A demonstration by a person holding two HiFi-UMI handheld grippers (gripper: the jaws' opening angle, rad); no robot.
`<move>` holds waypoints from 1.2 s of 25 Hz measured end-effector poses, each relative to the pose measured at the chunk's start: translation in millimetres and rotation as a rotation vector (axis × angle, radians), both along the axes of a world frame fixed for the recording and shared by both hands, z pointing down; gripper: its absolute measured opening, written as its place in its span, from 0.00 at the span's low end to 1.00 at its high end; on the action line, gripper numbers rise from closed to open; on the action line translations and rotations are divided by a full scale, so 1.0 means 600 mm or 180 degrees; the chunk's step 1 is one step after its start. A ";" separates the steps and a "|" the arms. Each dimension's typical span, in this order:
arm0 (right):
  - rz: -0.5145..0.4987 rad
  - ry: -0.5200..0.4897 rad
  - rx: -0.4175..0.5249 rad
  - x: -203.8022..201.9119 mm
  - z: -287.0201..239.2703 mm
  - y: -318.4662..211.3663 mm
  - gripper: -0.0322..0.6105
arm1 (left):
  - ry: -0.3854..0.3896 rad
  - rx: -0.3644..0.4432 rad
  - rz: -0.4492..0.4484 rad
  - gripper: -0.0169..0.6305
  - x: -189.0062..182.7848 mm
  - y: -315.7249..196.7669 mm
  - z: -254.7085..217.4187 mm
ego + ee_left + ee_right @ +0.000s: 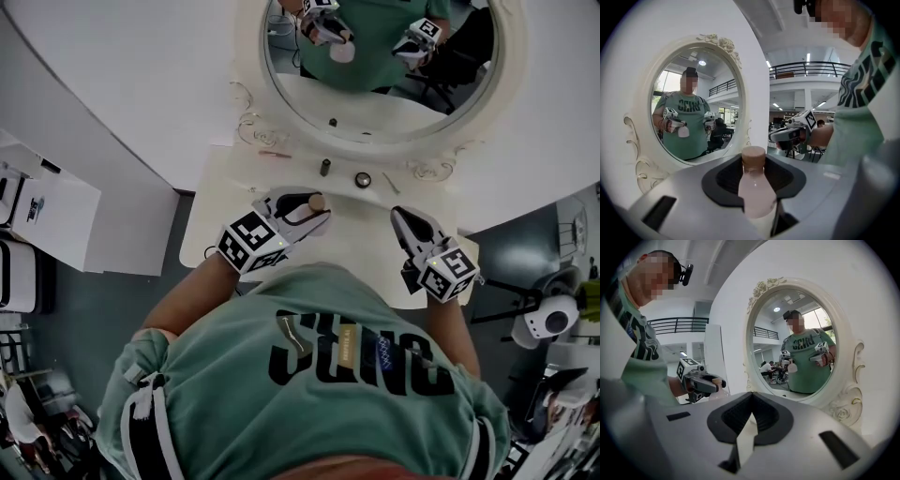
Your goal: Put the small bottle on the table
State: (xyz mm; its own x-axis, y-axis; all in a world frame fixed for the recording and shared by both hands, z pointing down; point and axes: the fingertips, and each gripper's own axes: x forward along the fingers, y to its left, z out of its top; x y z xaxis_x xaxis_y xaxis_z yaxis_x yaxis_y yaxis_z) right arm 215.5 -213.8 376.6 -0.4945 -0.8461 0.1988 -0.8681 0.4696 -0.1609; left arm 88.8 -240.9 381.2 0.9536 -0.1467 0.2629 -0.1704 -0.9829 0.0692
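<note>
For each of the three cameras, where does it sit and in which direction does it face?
Head view: on the person's head, looking steeply down at the table and mirror; shirt, left gripper, right gripper show.
Left gripper view: on the left gripper, facing the mirror; its jaws hold the small bottle.
Right gripper view: on the right gripper, facing the mirror; its jaws are closed, empty.
Shared: both gripper views show the mirror, the person's reflection, and the other gripper.

Near the frame's centre, a small bottle (316, 201) with a brown cap is clasped by the left gripper (314, 210) over the white table (214, 202). The right gripper (400, 216) is held to its right. A round mirror (375, 108) is seen at the top.
</note>
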 end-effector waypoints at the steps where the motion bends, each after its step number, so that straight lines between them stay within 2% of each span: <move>1: -0.0002 0.0004 -0.0003 0.004 -0.001 -0.003 0.04 | 0.0003 -0.0010 -0.0005 0.25 0.003 -0.001 0.001; 13: -0.0064 -0.0066 -0.0109 0.036 0.044 -0.050 0.04 | -0.0170 -0.0143 -0.0002 0.25 0.049 -0.018 0.066; 16: -0.0043 -0.0102 -0.0167 0.039 0.069 -0.063 0.04 | -0.0246 -0.0170 0.0024 0.25 0.059 -0.024 0.096; 22: -0.0004 -0.0126 -0.0256 0.043 0.126 -0.087 0.04 | -0.0393 -0.0056 0.0136 0.25 0.079 -0.030 0.171; 30: -0.0019 -0.0100 -0.0281 0.033 0.201 -0.113 0.04 | -0.0416 -0.0082 0.0204 0.25 0.104 -0.038 0.268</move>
State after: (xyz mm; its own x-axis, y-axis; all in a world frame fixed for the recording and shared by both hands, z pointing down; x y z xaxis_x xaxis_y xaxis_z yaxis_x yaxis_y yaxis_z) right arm 235.4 -281.6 496.9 -0.5066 -0.8231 0.2568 -0.8593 0.4574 -0.2290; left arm 151.4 -263.6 542.3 0.9182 -0.0783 0.3883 -0.1164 -0.9903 0.0758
